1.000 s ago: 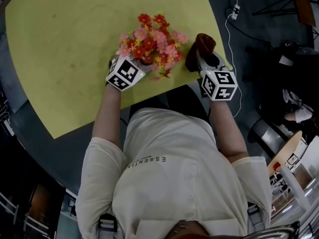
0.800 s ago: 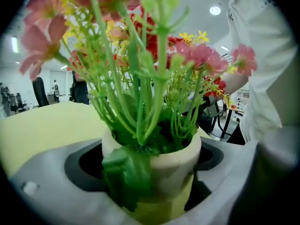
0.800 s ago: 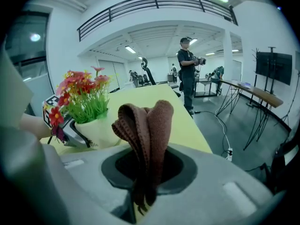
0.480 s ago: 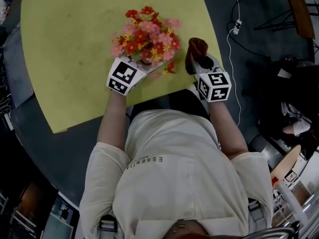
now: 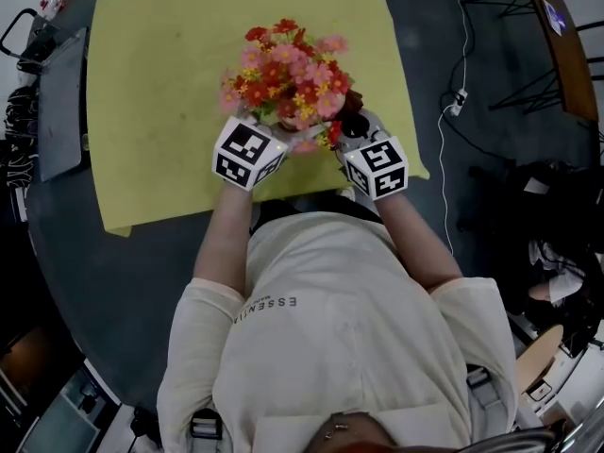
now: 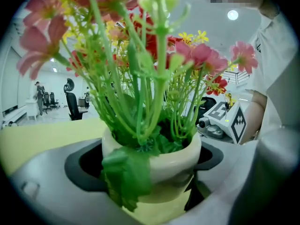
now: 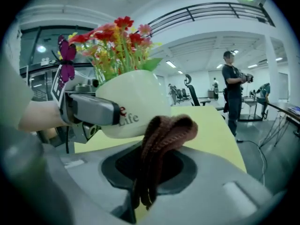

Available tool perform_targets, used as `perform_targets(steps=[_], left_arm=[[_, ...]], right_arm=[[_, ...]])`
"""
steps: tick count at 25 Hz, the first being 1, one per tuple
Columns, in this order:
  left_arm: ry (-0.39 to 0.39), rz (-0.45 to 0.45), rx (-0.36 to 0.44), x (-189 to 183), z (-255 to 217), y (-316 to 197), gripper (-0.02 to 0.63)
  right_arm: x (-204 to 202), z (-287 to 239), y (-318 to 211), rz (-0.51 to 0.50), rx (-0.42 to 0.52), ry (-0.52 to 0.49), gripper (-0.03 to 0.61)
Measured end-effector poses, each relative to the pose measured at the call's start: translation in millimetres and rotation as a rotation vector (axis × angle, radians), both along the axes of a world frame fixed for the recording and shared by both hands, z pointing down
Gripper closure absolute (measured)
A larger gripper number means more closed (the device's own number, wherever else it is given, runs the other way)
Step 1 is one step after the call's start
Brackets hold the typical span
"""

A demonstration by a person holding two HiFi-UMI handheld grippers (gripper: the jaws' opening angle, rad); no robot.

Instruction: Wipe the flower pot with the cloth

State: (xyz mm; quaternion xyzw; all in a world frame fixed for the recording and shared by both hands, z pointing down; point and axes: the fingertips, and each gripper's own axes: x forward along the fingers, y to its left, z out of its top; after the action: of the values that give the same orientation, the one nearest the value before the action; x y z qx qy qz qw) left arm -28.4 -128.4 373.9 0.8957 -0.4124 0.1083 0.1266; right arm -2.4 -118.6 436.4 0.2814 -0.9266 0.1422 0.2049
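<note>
A cream flower pot filled with red, pink and yellow artificial flowers stands near the front edge of the yellow table. My left gripper is shut on the pot, one jaw at each side of it. Seen from the right gripper view, the pot bears the print "Life", and a left finger presses on its side. My right gripper is shut on a brown knitted cloth, which stands up just in front of the pot's right side. From the head view, the flowers hide most of the pot and the cloth.
A grey flat device lies at the table's left edge. Cables run over the dark floor at the right. A person stands far off beyond the table, among office chairs.
The right gripper has carried the cloth leftward, from apart to close against the pot's right side. The left gripper has kept its hold on the pot.
</note>
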Motion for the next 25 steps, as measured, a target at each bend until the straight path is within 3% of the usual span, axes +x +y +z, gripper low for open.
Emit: perform_targets(steps=[6, 12, 17, 20, 25], left_arm=[[-0.015, -0.070, 0.034, -17.9, -21.7, -0.5, 0.057], [-0.007, -0.095, 0.048, -10.9, -37.1, -6.7, 0.057], [-0.050, -0.098, 0.069, -5.0, -45.9, -15.3, 0.055], [-0.010, -0.117, 0.076, 0.6, -55.7, -17.7, 0.055], [0.006, -0.102, 0.071, 7.6, -71.1, -8.0, 0.055]], right_arm=[[-36.0, -20.2, 33.7, -0.136, 0.028, -0.039, 0.529], [-50.1, -29.9, 60.2, -0.241, 0.023, -0.059, 0.529], [-52.8, -37.6, 67.4, -0.292, -0.042, -0.088, 0.529], [-40.6, -40.6, 61.1, -0.288, -0.034, -0.088, 0.529], [-9.1, -45.9, 18.7, -0.173, 0.035, -0.066, 0.529]])
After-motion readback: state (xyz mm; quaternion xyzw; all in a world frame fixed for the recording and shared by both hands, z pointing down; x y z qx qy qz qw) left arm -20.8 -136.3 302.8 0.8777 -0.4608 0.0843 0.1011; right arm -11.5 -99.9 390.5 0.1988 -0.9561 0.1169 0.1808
